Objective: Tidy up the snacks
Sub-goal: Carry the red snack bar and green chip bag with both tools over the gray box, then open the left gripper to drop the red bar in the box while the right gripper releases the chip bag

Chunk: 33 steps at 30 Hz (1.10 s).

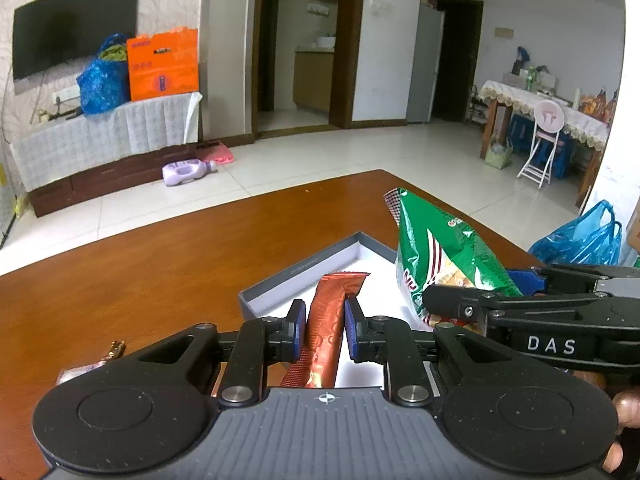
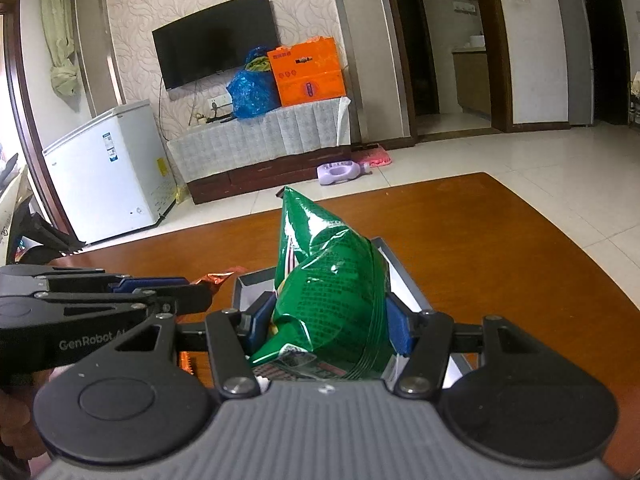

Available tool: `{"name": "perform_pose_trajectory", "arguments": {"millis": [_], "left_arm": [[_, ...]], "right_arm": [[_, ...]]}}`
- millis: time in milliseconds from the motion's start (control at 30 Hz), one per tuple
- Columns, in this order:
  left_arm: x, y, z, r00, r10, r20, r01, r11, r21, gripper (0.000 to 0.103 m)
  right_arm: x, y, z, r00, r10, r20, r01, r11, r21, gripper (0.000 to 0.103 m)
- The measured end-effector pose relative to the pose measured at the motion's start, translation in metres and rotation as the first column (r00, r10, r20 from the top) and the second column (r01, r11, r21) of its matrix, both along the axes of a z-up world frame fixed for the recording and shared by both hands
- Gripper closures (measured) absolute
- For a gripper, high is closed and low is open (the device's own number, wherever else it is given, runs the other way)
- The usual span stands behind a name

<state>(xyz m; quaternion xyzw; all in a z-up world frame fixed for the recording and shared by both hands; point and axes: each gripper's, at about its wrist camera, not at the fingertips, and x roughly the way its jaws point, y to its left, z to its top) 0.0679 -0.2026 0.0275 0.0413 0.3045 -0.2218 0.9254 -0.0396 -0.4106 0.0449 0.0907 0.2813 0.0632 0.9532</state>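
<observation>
The left gripper (image 1: 324, 330) pinches a slim, glossy red stick pack (image 1: 330, 320), angled over the shallow grey box (image 1: 280, 280) with its white floor. At 3 o'clock, the right gripper (image 2: 326, 326) squeezes a crinkly green foil bag (image 2: 332, 280) above the box on the wooden table (image 1: 160, 260).

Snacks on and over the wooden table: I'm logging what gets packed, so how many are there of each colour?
Green snack bag, held by the right gripper: 1
Red-orange snack stick, held by the left gripper over the grey box: 1
Small wrapped items at the table's near left edge, too hidden to count surely: about 2
Total: about 4
</observation>
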Motion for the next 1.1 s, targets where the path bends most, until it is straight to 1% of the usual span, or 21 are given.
{"name": "perform_pose_trajectory", "arguments": {"millis": [133,300,433,667,833,933,1033,1100], "left_arm": [[0.005,-0.010,-0.006,1.000,-0.002,-0.008,0.002,1.000,-0.002,0.081],[0.016,-0.024,-0.015,1.000,0.005,-0.030,-0.005,1.000,0.004,0.081],[0.033,-0.025,-0.019,0.999,0.017,-0.049,-0.017,1.000,0.000,0.081],[0.040,-0.029,-0.025,0.997,0.020,-0.068,-0.020,1.000,-0.004,0.081],[0.047,-0.028,-0.031,0.994,0.007,-0.105,-0.010,1.000,-0.026,0.080],[0.047,-0.032,-0.035,0.994,-0.013,-0.110,0.011,1.000,-0.016,0.078],[0.045,-0.035,-0.038,0.994,-0.018,-0.110,0.018,1.000,-0.003,0.074],[0.046,-0.035,-0.036,0.994,-0.016,-0.110,0.016,1.000,-0.005,0.069]], "right_arm": [[0.009,-0.005,-0.004,1.000,0.004,-0.019,-0.004,1.000,0.001,0.045],[0.026,0.000,-0.012,0.999,-0.001,-0.054,0.000,1.000,-0.020,0.044],[0.034,-0.002,-0.020,0.996,-0.001,-0.085,-0.001,1.000,-0.022,0.044],[0.038,-0.003,-0.027,0.995,-0.009,-0.095,0.004,0.998,-0.058,0.044],[0.043,0.002,-0.029,0.994,-0.008,-0.106,0.000,0.997,-0.079,0.044],[0.046,0.011,-0.030,0.995,0.009,-0.103,-0.021,0.993,-0.114,0.044],[0.049,0.022,-0.030,0.994,0.021,-0.107,-0.038,0.987,-0.155,0.042],[0.050,0.024,-0.031,0.993,0.019,-0.114,-0.038,0.986,-0.165,0.041]]}}
